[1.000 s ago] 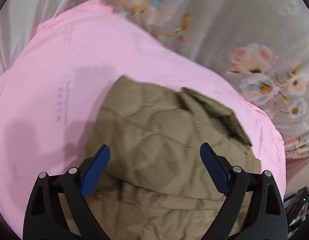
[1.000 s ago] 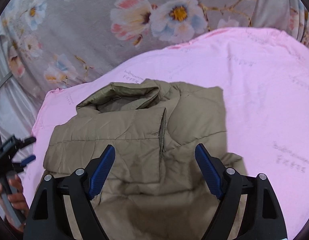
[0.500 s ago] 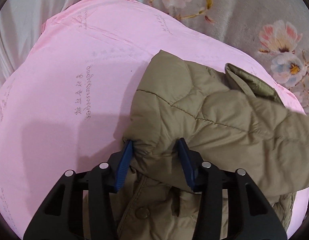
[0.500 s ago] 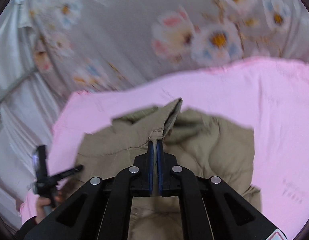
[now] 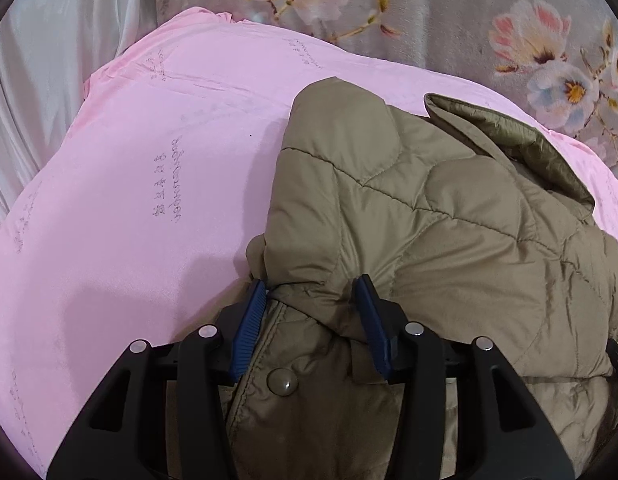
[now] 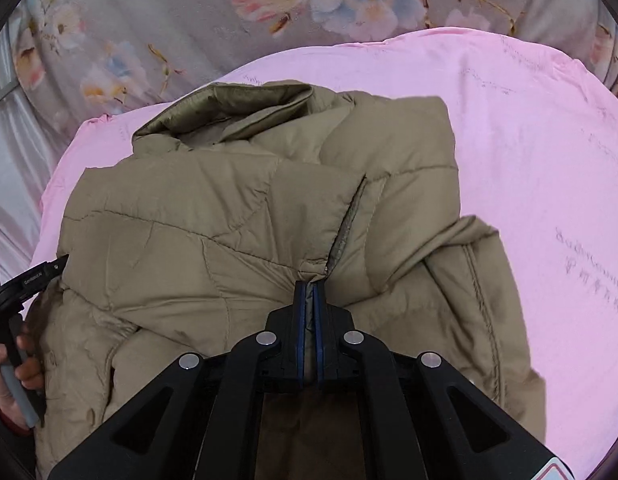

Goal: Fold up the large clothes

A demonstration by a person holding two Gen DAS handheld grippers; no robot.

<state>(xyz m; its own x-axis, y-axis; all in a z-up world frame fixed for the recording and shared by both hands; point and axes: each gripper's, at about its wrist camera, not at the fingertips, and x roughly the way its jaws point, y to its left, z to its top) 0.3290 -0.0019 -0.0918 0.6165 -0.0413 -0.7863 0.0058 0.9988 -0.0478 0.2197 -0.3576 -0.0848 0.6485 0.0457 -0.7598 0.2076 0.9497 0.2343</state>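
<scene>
Pink sheet (image 5: pixel 141 184) under olive quilted jacket (image 5: pixel 449 232). We pinch its edge in right tongs (image 6: pixel 309 286); left tongs (image 5: pixel 309 292) clamp padded fold between pads. We judge folding half done, sleeve beyond right tongs loose.

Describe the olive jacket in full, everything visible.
The olive jacket is quilted, puffy, matte fabric with a stand collar and a snap button. It lies partly folded on the pink sheet. The left gripper clamps a thick fold; the right gripper is shut on a thin front edge.
</scene>
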